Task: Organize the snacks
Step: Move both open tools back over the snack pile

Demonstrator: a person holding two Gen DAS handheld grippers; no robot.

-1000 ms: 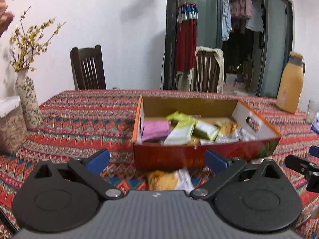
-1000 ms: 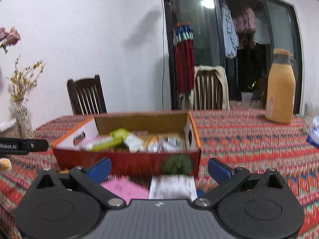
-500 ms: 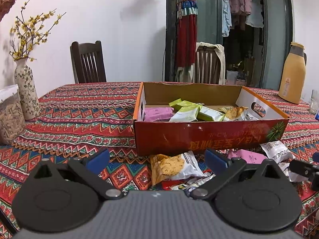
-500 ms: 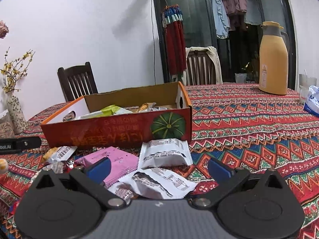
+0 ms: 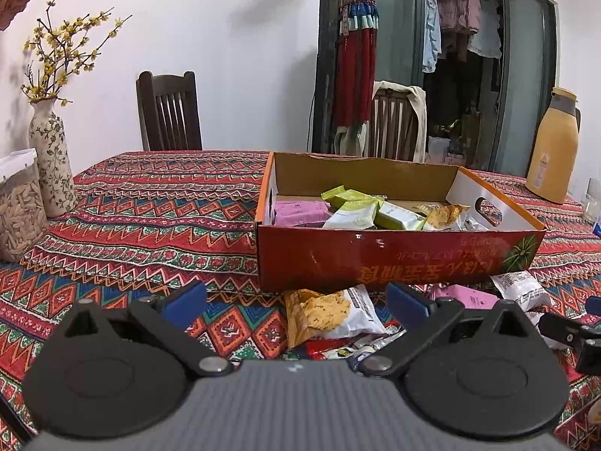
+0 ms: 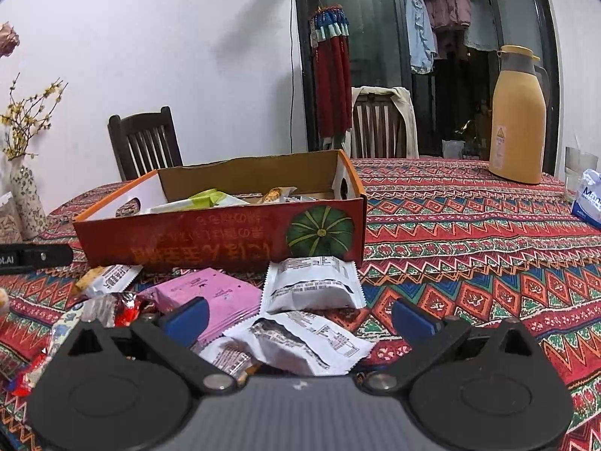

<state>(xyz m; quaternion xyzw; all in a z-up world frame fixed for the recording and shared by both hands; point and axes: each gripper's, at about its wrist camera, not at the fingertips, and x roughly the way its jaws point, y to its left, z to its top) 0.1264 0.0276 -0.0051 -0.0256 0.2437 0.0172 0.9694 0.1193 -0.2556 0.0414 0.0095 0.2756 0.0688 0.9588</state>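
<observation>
Loose snack packets are lying on the patterned tablecloth (image 5: 150,206) just in front of the red cardboard box (image 5: 375,259), which is sitting open-topped near the middle of the table. Closest to the left gripper (image 5: 296,300), a cracker packet (image 5: 330,314) is resting flat between its 2 blue fingertips (image 5: 186,300), which are standing wide apart and pinching nothing. A pink packet (image 5: 465,297) and a white packet (image 5: 520,287) are lying farther toward the box's right corner. Inside the box, a pink pack (image 5: 300,213), green packs (image 5: 357,210) and another cracker pack (image 5: 443,216) are piling against one another.

From the right wrist view, the right gripper (image 6: 300,314) is hovering with its fingers spread and gripping nothing, above 2 white packets (image 6: 311,289) that are overlapping beside a pink packet (image 6: 214,293). Red-wrapped sweets (image 6: 127,306) are lying to their left. The box (image 6: 225,244) is showing a green pumpkin picture on its near wall.

Farther out, a yellow thermos (image 6: 518,120) is standing on the far right of the table, a flowered vase (image 5: 52,165) and a jar (image 5: 18,210) on the left, and 2 wooden chairs (image 5: 169,112) are standing behind.
</observation>
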